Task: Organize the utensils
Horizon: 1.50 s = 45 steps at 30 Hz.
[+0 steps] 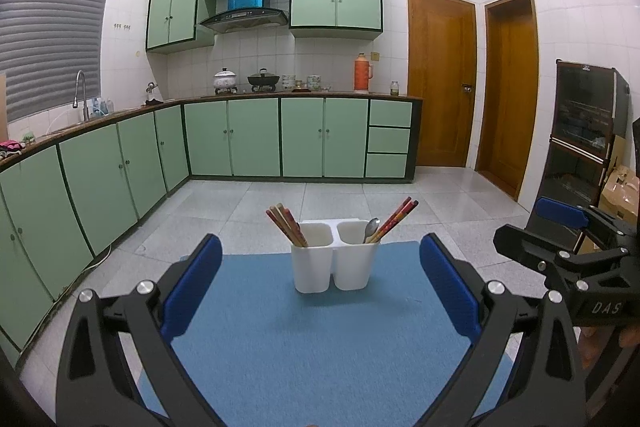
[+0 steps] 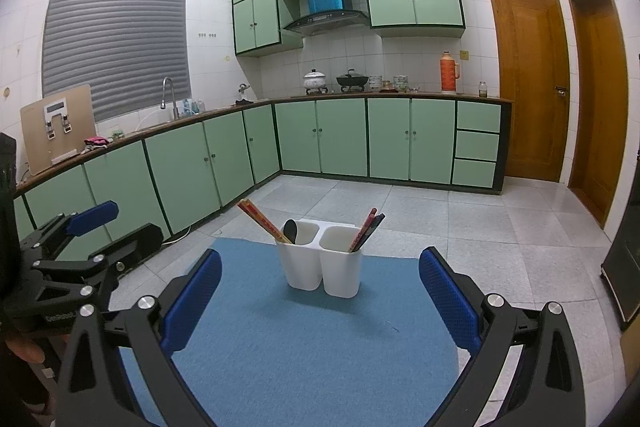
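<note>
The left gripper (image 1: 320, 287) hung wide open and empty over the blue mat (image 1: 280, 347). Ahead, at the mat's far edge, stood the white two-cup holder (image 1: 334, 267): chopsticks (image 1: 286, 225) in one cup, a spoon (image 1: 371, 229) and more chopsticks in the other. Nothing lay between. The right gripper (image 2: 320, 287), also spread wide and empty, was cut off by the left view's edge. The cups' depths stayed hidden.

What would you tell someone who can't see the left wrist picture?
A white two-cup utensil holder stands on a blue mat, chopsticks in its left cup, more chopsticks and a spoon in its right. The open left hand-held gripper frames it, the right hand-held gripper alongside; green kitchen cabinets behind.
</note>
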{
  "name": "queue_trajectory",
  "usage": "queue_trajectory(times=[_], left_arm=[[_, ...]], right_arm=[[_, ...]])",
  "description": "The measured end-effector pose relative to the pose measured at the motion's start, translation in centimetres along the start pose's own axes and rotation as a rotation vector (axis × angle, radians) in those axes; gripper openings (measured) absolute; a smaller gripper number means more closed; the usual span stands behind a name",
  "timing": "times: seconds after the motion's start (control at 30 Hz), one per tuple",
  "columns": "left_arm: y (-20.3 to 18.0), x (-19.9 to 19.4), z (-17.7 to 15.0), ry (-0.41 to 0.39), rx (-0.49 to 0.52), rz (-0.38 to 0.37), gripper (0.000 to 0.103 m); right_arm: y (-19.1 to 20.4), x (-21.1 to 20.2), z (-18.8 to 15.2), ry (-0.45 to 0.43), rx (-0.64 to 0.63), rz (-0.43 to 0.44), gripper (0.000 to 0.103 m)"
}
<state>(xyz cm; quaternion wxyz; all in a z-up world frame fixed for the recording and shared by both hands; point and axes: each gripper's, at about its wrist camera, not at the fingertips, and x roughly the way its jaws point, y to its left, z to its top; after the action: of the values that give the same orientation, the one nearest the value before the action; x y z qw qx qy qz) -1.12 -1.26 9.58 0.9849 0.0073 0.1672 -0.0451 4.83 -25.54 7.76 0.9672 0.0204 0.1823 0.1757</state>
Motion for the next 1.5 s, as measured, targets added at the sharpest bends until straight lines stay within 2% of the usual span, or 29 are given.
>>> queue_trajectory(times=[1.5], left_arm=[[0.9,-0.4,-0.2,0.009,-0.009,0.005,0.096]], right_arm=[[1.1,0.8,-0.9,0.009,-0.008,0.005,0.097]])
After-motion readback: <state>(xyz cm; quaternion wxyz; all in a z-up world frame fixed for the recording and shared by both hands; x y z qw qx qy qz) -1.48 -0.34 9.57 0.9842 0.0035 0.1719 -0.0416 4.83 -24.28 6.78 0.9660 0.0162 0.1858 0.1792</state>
